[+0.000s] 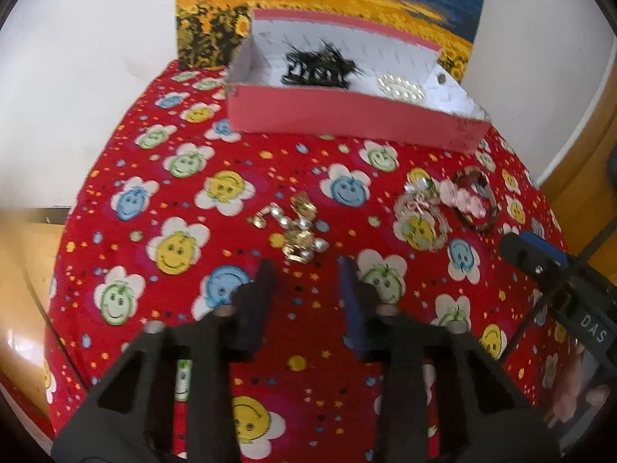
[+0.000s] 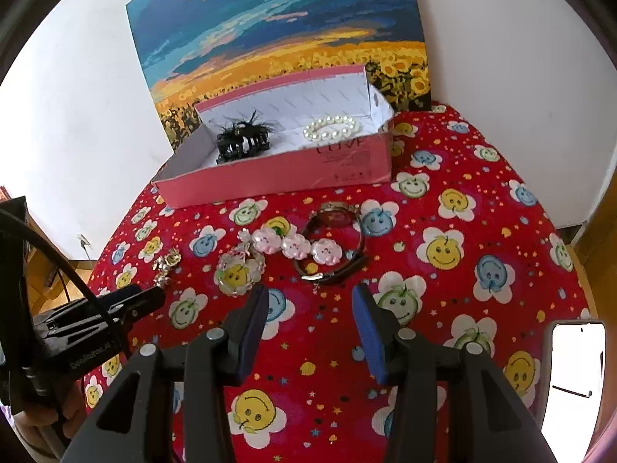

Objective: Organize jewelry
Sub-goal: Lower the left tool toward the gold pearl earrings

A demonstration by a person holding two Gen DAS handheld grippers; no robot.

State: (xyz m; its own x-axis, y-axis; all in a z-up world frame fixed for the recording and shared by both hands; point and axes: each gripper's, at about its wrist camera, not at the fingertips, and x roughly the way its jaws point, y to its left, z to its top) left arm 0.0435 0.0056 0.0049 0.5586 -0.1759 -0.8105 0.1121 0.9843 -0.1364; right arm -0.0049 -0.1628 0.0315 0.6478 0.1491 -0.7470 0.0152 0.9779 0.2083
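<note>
A pink box (image 1: 347, 115) (image 2: 270, 173) stands at the back of the red cloth. It holds a black hair claw (image 1: 316, 65) (image 2: 243, 139) and a pearl bracelet (image 1: 401, 87) (image 2: 331, 127). On the cloth lie a gold rhinestone piece (image 1: 297, 227) (image 2: 166, 264), a clear flower bracelet (image 1: 422, 218) (image 2: 239, 270), a pink flower clip (image 1: 462, 196) (image 2: 295, 245) and a brown bracelet (image 1: 478, 200) (image 2: 331, 247). My left gripper (image 1: 306, 266) is open just before the gold piece. My right gripper (image 2: 310, 295) is open just before the brown bracelet.
A sunflower painting (image 2: 277, 38) leans on the white wall behind the box. The red smiley cloth (image 2: 462, 270) covers a round table. A white phone (image 2: 574, 382) lies at the right edge. Wooden floor shows at both sides.
</note>
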